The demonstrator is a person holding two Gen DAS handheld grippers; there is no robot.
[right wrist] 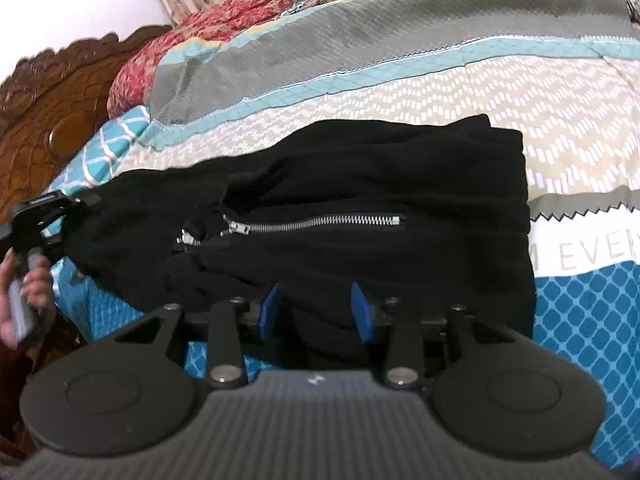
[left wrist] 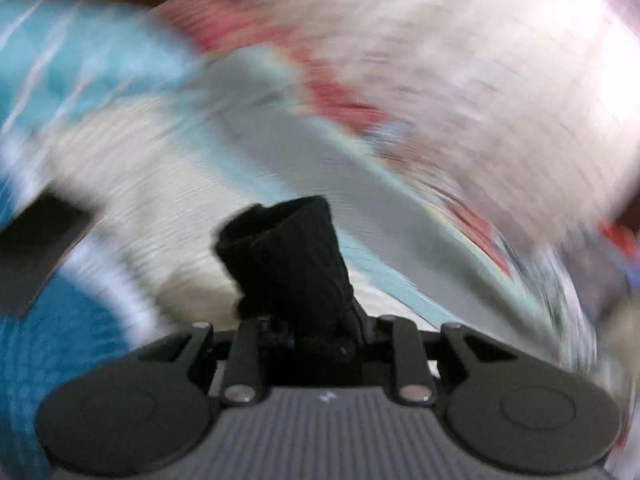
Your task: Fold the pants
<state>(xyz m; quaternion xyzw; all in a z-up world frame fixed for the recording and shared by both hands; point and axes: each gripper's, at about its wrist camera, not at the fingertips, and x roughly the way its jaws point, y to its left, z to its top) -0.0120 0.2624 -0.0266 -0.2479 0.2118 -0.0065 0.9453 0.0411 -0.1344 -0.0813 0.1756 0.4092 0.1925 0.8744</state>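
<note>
Black pants [right wrist: 360,184] with a silver zipper [right wrist: 320,222] lie folded across the patterned bedspread [right wrist: 440,92]. My right gripper [right wrist: 316,310] stands open over their near edge, blue pads [right wrist: 362,314] apart, with black cloth showing in the gap. In the blurred left wrist view a bunch of the black pants [left wrist: 288,248] sticks out from my left gripper [left wrist: 308,320], which is shut on it; its fingertips are hidden by the cloth. The right wrist view shows that left gripper [right wrist: 78,204] at the pants' left end, held by a hand [right wrist: 24,300].
A carved wooden headboard [right wrist: 52,120] rises at the left, behind the bed's edge. A red patterned quilt [right wrist: 240,16] lies at the far side. The bedspread stretches to the right of the pants.
</note>
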